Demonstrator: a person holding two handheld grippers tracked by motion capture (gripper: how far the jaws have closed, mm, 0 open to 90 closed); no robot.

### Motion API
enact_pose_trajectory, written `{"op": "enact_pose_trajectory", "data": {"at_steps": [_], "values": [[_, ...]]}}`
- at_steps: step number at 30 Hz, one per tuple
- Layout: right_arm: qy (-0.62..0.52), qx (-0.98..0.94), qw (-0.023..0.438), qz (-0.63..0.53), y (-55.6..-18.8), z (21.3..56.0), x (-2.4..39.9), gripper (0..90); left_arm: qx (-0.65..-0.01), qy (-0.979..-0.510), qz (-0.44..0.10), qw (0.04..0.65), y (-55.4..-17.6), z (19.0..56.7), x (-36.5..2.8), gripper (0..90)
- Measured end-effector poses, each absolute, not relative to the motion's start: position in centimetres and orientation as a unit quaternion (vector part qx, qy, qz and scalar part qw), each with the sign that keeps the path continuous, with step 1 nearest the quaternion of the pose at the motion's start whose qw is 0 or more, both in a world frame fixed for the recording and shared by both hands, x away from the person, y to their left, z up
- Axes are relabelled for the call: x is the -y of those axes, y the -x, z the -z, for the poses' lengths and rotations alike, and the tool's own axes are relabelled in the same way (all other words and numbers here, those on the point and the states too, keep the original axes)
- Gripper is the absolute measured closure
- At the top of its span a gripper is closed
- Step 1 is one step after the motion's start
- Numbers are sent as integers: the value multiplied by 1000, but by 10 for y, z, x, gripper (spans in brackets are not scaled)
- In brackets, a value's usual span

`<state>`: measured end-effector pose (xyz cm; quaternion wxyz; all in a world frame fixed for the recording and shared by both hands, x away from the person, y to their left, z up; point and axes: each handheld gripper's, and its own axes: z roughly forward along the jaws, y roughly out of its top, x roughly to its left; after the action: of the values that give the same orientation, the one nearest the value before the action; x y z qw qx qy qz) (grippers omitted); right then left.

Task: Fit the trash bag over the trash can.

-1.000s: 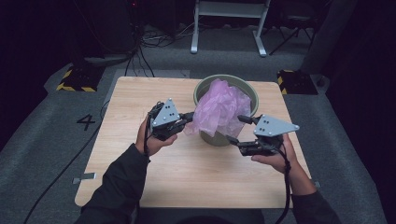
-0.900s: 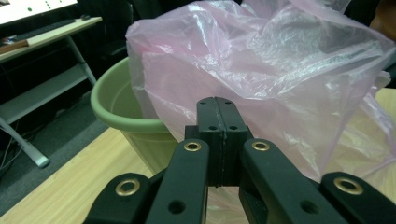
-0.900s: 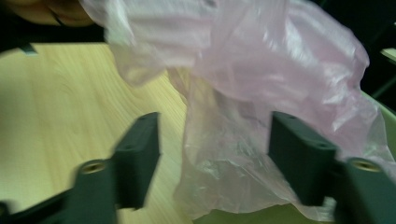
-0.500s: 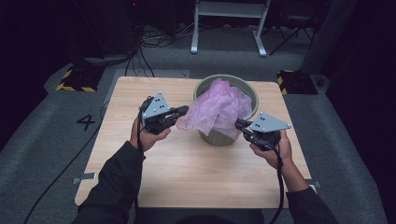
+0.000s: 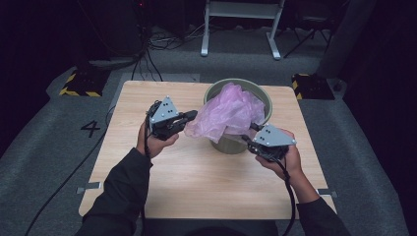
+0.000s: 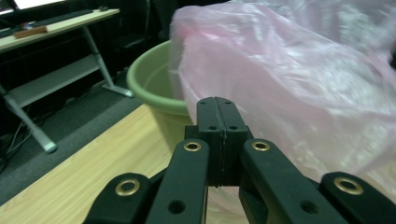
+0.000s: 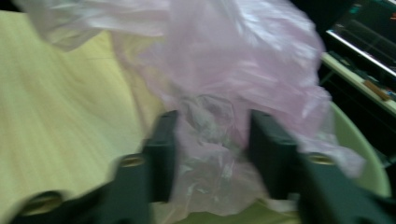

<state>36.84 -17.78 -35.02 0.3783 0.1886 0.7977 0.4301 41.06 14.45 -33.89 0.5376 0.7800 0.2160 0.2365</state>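
Note:
A crumpled pink plastic bag (image 5: 228, 115) sits in and over a pale green bin (image 5: 265, 98) on the wooden table (image 5: 196, 182). My left gripper (image 5: 193, 115) is at the bag's left corner. Its jaws are pressed together (image 6: 215, 105) on the film, with the bag (image 6: 289, 84) and bin (image 6: 154, 79) behind them. My right gripper (image 5: 250, 132) is at the bin's front right. Bunched bag (image 7: 233, 60) fills the gap between its jaws (image 7: 212, 126). Those jaws have just been opening slightly after closing in, with the film still touching both.
The bin stands at the back middle of the table, with bare wood (image 7: 56, 102) in front of it and to the left. On the floor beyond are a white frame's legs (image 5: 241, 29), cables, and two yellow-black striped blocks (image 5: 78, 83) (image 5: 312, 86).
The right gripper's jaws, wide at first, have come in around the bag's right side. The bag is drawn out flatter between the two grippers. Both hands have barely shifted.

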Motion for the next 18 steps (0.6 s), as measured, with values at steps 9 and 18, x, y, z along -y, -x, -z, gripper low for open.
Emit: {"op": "enact_pose_trajectory", "data": {"at_steps": [9, 18], "values": [[-232, -780, 362, -454, -373, 344, 210, 882, -250, -776, -246, 524, -429, 345, -160, 899], [-293, -757, 353, -466, -385, 345, 252, 898, -280, -778, -249, 505, -451, 356, -169, 855]]}}
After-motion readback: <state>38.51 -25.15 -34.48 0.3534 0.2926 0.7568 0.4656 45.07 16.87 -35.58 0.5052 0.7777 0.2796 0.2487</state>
